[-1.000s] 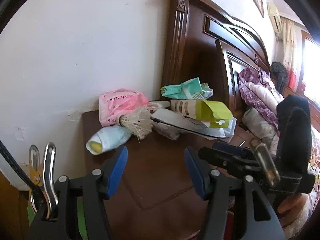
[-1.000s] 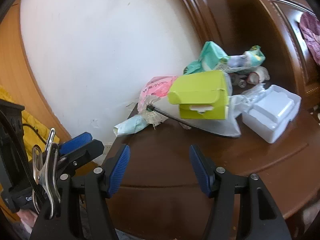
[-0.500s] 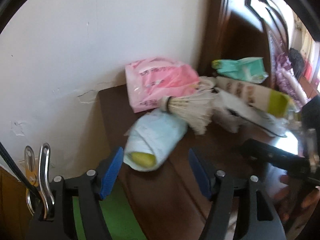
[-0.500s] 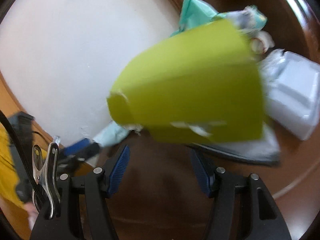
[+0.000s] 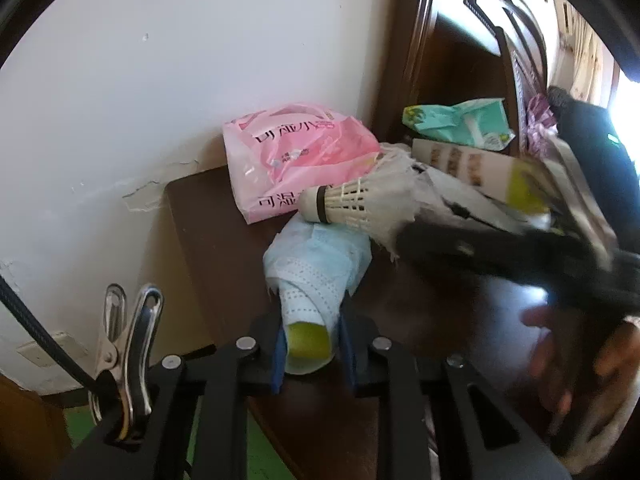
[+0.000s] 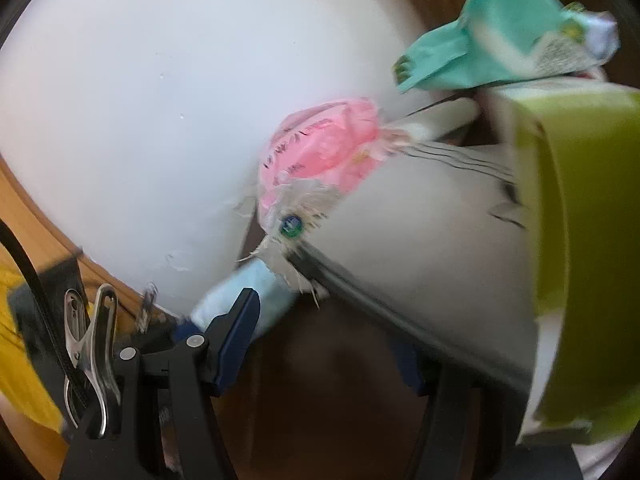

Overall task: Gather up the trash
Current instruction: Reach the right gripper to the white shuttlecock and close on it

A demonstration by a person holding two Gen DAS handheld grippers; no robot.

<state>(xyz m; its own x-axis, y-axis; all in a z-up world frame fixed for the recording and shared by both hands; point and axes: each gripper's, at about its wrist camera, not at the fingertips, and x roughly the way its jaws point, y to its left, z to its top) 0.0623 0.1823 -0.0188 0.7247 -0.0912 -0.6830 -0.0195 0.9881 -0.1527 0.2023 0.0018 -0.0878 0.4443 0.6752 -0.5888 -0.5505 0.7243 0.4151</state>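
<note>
My left gripper (image 5: 312,346) is closing on the soft, pleated blue mask (image 5: 316,264) rolled around something yellow-green, on the dark wooden table (image 5: 208,240); earlier it was far. My right gripper (image 6: 324,344) stays spread, now beside the glossy green box (image 6: 580,280).

On the nightstand (image 5: 192,216), a shuttlecock (image 5: 348,204) lies atop the rolled mask (image 5: 316,264) (wrapper (image 5: 296,160) behind, against the wall).
</note>
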